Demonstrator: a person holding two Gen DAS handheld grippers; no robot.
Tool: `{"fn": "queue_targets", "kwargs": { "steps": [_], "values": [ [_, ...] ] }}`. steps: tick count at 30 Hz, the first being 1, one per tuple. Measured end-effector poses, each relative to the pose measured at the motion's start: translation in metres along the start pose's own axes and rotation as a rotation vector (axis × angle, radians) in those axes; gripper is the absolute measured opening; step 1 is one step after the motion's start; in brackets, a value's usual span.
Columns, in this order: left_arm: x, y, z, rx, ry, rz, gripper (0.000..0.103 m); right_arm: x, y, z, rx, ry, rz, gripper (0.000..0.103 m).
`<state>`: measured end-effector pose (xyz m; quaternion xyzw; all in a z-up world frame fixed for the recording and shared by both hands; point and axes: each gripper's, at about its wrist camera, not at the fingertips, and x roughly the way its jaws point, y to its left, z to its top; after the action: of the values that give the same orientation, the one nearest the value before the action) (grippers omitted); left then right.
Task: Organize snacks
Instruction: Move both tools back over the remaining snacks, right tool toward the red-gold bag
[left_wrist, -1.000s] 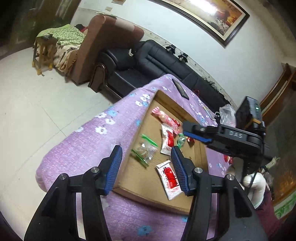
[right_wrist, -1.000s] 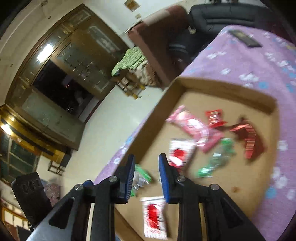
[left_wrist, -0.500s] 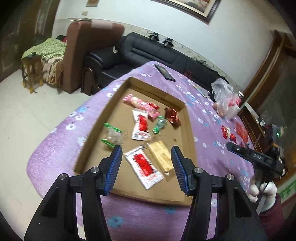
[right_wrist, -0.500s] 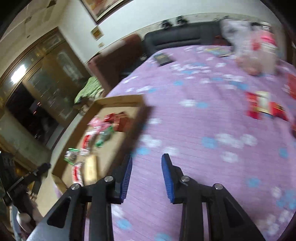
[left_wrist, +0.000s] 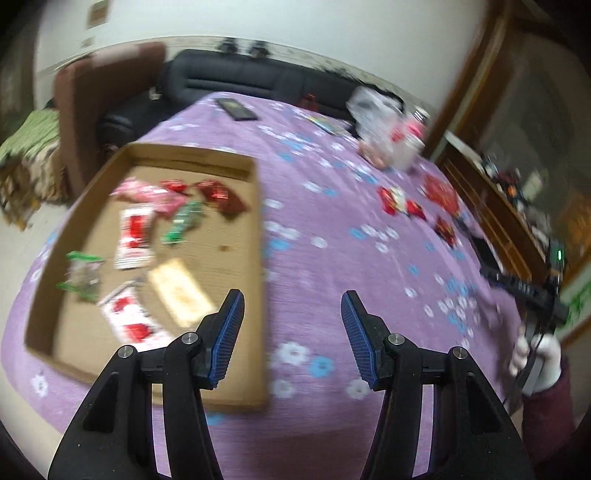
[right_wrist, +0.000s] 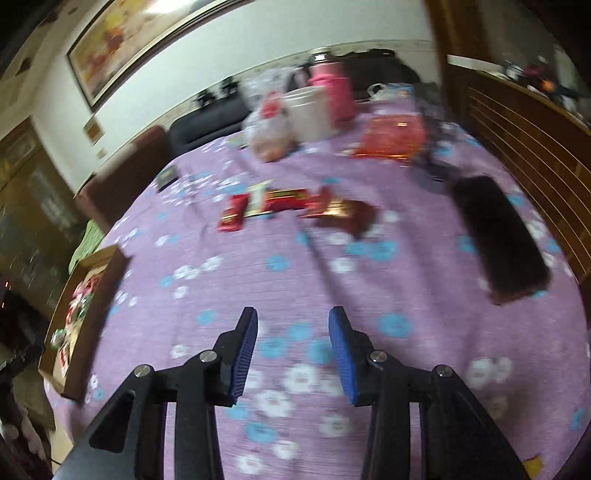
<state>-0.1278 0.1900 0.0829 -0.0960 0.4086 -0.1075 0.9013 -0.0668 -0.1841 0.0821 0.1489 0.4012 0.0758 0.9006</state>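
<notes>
A shallow cardboard tray (left_wrist: 255, 221) lies on the purple flowered tablecloth (left_wrist: 332, 258) and holds several snack packets, red, pink, green and tan. It also shows at the left edge of the right wrist view (right_wrist: 110, 273). My left gripper (left_wrist: 291, 325) is open and empty, above the tray's right rim. My right gripper (right_wrist: 293, 336) is open and empty over bare cloth. Loose red snack packets (right_wrist: 266, 203) and a dark red packet (right_wrist: 343, 214) lie beyond it. They also show in the left wrist view (left_wrist: 399, 201).
A black remote-like slab (right_wrist: 498, 240) lies right of the right gripper. A white tub (right_wrist: 310, 110), pink flask (right_wrist: 336, 88) and plastic bag (right_wrist: 269, 129) stand at the far edge. A black sofa (left_wrist: 236, 81) and brown armchair (left_wrist: 99, 96) stand behind the table.
Both views have swung right. The right gripper left the tray and now faces the loose packets on the cloth. The left gripper shifted right toward the tray's right rim. Both stayed open.
</notes>
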Motion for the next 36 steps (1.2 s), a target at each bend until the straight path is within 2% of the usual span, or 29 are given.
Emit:
{"fn": "queue_targets", "kwargs": {
  "steps": [5,8,11,16,20,24,27,30,36],
  "values": [
    [0.013,-0.045,-0.001,0.123,0.038,-0.012,0.054,-0.001,-0.021,0.004,0.033,-0.009,0.0,0.044],
    [0.017,-0.059,-0.001,0.151,0.063,-0.045,0.054,0.002,-0.025,0.01,0.036,-0.016,0.015,0.048],
    [0.023,-0.07,0.002,0.162,0.076,-0.053,0.054,0.007,-0.025,0.021,0.032,-0.025,0.022,0.05],
    [0.034,-0.084,0.007,0.158,0.098,-0.074,0.054,0.025,-0.022,0.051,0.023,-0.062,0.005,0.065],
    [0.042,-0.091,0.012,0.146,0.118,-0.084,0.054,0.052,-0.027,0.077,0.018,-0.106,-0.054,0.066],
    [0.049,-0.096,0.021,0.157,0.123,-0.073,0.054,0.083,-0.03,0.092,-0.015,-0.074,-0.078,0.066],
    [0.058,-0.101,0.035,0.176,0.12,-0.064,0.054,0.098,-0.033,0.093,-0.026,-0.046,-0.062,0.066],
    [0.077,-0.109,0.059,0.176,0.111,-0.09,0.054,0.108,-0.035,0.089,-0.041,-0.028,-0.045,0.068],
    [0.151,-0.135,0.116,0.19,0.153,-0.141,0.054,0.116,-0.031,0.089,-0.067,-0.009,0.004,0.068]
  ]
}}
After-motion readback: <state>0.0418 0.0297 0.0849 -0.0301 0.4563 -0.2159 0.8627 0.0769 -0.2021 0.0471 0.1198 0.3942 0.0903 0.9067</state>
